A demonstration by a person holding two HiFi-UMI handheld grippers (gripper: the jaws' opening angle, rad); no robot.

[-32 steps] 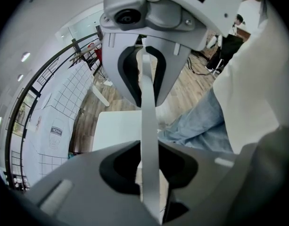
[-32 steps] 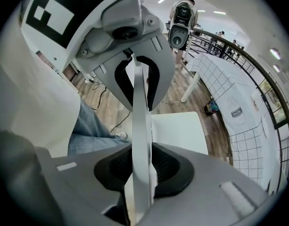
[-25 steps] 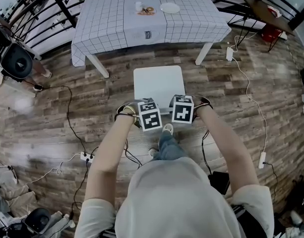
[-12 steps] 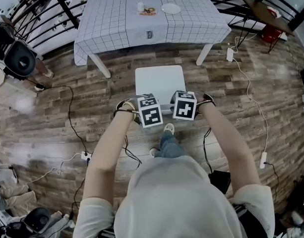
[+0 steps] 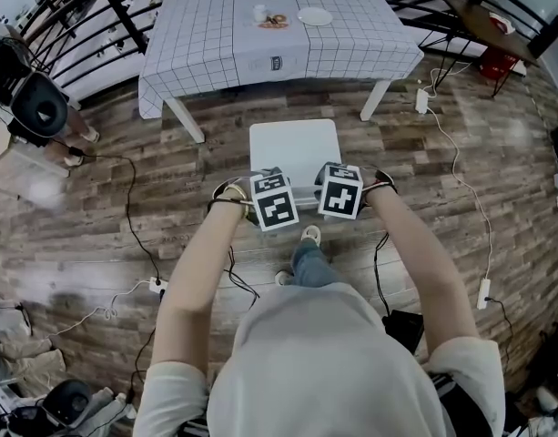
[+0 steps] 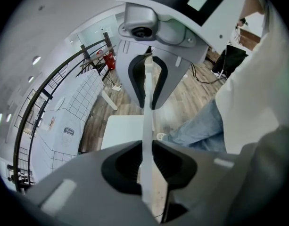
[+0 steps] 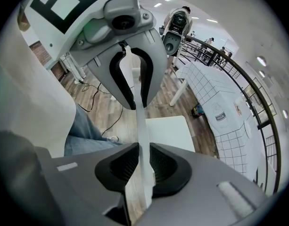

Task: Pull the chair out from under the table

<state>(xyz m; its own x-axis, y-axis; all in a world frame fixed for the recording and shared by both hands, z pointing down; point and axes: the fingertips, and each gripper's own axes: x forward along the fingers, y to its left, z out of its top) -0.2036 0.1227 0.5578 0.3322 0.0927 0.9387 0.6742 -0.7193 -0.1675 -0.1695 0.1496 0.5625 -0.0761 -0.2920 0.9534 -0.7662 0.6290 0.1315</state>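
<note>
A white chair stands on the wood floor in front of the table, its seat [image 5: 295, 146] fully out from under the checked cloth. Its thin white backrest [image 6: 148, 126] runs edge-on between both pairs of jaws. My left gripper [image 5: 277, 198] points steeply down on the backrest's left part, and the dark pads [image 6: 127, 166] press on the slat. My right gripper [image 5: 339, 189] grips the same backrest [image 7: 140, 126] further right. Both sets of jaws have just been closing with the backrest between them. Each gripper view shows the other gripper [image 6: 149, 91] [image 7: 133, 86] clamped on the same edge.
The table [image 5: 215, 44] with the grid-patterned cloth carries a plate [image 5: 315, 15] and a cup [image 5: 259, 12]. Cables and a power strip [image 5: 157, 287] lie on the floor to my left. My shoe [image 5: 309, 236] is just behind the chair. Black equipment [image 5: 37, 107] stands at the far left.
Both marker cubes sit slightly higher in the head view than a second ago. The chair keeps its distance from the table.
</note>
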